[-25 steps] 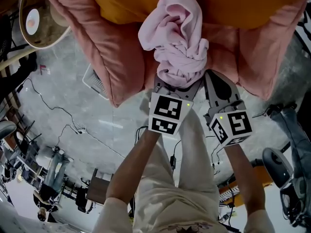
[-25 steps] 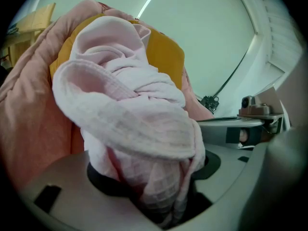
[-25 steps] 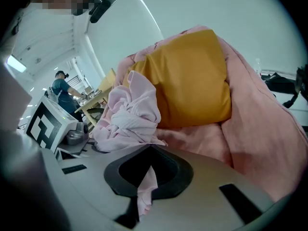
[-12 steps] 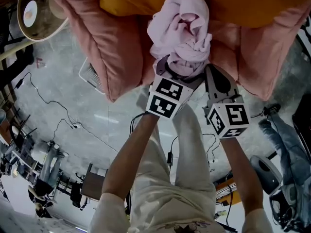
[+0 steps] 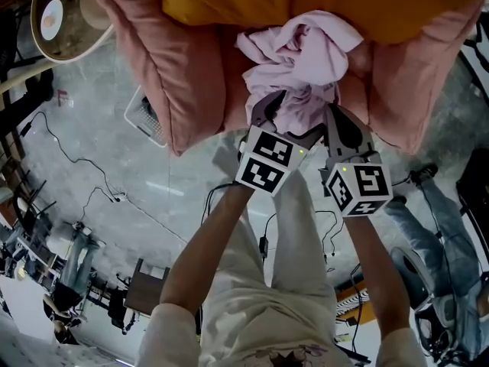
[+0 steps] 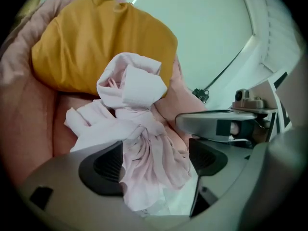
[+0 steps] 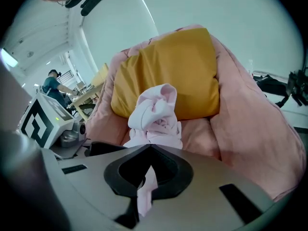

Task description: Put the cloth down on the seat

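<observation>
Cloth: a crumpled pale-pink fabric cloth lies bunched on the padded dusty-pink seat. It sits between the seat's two puffed arms. Its far side rests against the lower edge of a mustard-yellow stuffed cushion, and its near side reaches the seat's front edge. The upper folds stand up in a rolled knot.

Left gripper: tongs wide, having just been opening. In the left gripper view a loose tail of the cloth hangs between the two dark pads, but the pads do not press on it. The left gripper points down at the seat's front edge.

Right gripper: tongs closed. In the right gripper view a thin strip of the cloth is pinched where the jaws of the right gripper meet, and its end trails out behind them. It sits just beside the left one, at the same front edge.

Surroundings: grey concrete floor under the seat, with thin black cables running across it.
</observation>
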Demonstrator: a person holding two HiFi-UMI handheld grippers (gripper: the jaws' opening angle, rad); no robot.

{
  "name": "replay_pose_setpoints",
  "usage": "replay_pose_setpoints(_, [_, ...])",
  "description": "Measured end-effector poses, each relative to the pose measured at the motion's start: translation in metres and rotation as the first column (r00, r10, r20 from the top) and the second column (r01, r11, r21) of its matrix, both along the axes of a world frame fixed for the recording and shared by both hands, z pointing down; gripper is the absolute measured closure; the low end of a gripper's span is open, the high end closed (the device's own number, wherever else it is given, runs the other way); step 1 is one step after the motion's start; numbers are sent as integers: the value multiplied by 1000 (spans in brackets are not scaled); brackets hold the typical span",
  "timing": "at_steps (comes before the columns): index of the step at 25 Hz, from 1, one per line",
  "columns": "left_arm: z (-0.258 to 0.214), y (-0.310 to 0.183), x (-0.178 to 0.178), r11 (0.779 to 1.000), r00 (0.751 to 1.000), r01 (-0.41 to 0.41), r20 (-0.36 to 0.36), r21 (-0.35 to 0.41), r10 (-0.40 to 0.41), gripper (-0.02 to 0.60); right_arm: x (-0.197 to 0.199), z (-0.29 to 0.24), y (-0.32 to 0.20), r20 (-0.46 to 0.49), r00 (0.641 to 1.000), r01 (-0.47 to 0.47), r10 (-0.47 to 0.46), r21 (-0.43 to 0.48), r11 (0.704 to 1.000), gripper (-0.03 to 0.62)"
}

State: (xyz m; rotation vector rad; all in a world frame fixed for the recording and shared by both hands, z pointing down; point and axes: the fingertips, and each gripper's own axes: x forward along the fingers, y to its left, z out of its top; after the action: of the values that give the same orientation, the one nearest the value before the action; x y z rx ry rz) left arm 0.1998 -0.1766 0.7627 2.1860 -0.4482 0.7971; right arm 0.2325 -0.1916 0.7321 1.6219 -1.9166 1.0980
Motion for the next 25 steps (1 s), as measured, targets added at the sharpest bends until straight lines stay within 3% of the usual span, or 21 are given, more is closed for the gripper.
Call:
replay_pose_setpoints(3, [-10,0,-7,1000,999,-24,22,2,24,160,0,-11,-2,-3,1000,-7,7,4,1000,576])
replay_pose_setpoints(7, [-25,-5,-17,999,998,3,65,-35,-1,325,9,-30,-2,-8,999,-35,35,11,999,576])
replay_pose_setpoints(10, [-47,-16,-32,1000,996,25,82,-12,-24,397,7,-50,-5,-20,998,-52,53,13,999,576])
replay_pose_setpoints(13, [-69,-26,-45,999,993,36,112,26,-38,573,2,-70,-8,-10,998,-67,67,8,998,576])
replay_pose_setpoints(25, [-161,-19,-54,999,997,4,79,53,-9,577,-21,-156,-21,15,999,-50,49,75,996,576])
